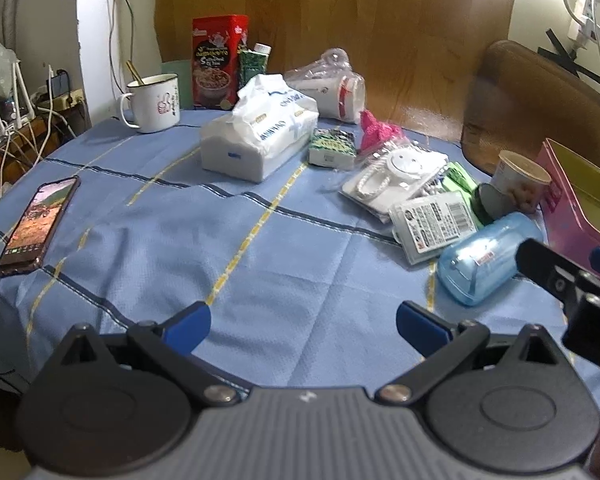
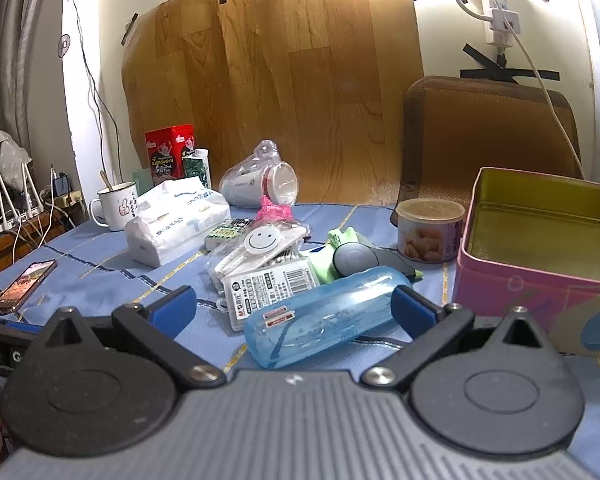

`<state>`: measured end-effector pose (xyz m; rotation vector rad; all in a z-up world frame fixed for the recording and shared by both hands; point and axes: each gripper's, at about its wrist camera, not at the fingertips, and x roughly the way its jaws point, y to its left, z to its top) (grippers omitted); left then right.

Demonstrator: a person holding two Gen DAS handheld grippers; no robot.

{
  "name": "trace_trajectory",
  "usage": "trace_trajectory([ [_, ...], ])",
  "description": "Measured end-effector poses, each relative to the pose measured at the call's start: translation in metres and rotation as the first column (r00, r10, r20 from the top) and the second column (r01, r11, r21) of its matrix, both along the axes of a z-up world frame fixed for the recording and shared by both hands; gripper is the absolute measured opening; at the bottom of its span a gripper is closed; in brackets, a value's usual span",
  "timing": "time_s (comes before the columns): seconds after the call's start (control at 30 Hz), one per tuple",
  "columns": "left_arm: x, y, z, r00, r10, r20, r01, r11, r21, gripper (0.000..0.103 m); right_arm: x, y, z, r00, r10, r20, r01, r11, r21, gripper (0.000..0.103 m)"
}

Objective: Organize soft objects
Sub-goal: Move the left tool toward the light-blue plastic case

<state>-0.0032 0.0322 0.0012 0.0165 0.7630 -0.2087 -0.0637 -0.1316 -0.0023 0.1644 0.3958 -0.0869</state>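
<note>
The tissue pack (image 1: pixel 256 140), the biggest soft thing on the tablecloth (image 1: pixel 260 264), lay toward the far side, just behind the open middle and beside the green sponge (image 1: pixel 332 148); a pink knit (image 1: pixel 374 130) sat behind the bagged smiley item (image 1: pixel 400 172), and a green cloth (image 2: pixel 342 248) was wedged under the clutter near the can (image 2: pixel 430 232). The main risk, as I judged it, came from that crowding: the soft pieces lay touching or tucked among hard ones, so a reach for the cloth or knit could have dragged the bag or the label card (image 2: pixel 272 284) along, or nudged the blue case (image 2: pixel 324 316), which looked round enough to roll. The tissue wrapper seemed loose and slick, so a shallow pinch might have caught only plastic and let the pack sag or slip. The mug (image 1: pixel 154 102) with its spoon and the phone (image 1: pixel 38 226) near the left edge could have been knocked by a wide sweep. The pink tin (image 2: pixel 540 248) stood open at the right, a likely place for soft things, though that was my guess. The left gripper (image 1: pixel 304 326) hung low over bare cloth, jaws spread, holding nothing. The right gripper (image 2: pixel 294 308) pointed at the blue case, its jaws spread to either side of it; whether a pad touched it I could not tell.
</note>
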Motion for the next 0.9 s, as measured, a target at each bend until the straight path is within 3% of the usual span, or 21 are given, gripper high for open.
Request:
trace_trajectory([
  [0.23, 0.0028, 0.0074, 0.0009, 0.997, 0.062, 0.052, -0.062, 0.998, 0.0, 0.103, 0.002, -0.0036, -0.0026, 1.0, -0.012, -0.011, 0.012, 1.0, 0.021, 0.103],
  [0.9, 0.0027, 0.0024, -0.0029, 0.998, 0.015, 0.068, -0.015, 1.0, -0.001, 0.103, 0.0054, -0.0071, -0.0067, 1.0, -0.025, -0.01, 0.025, 0.999, 0.026, 0.103],
])
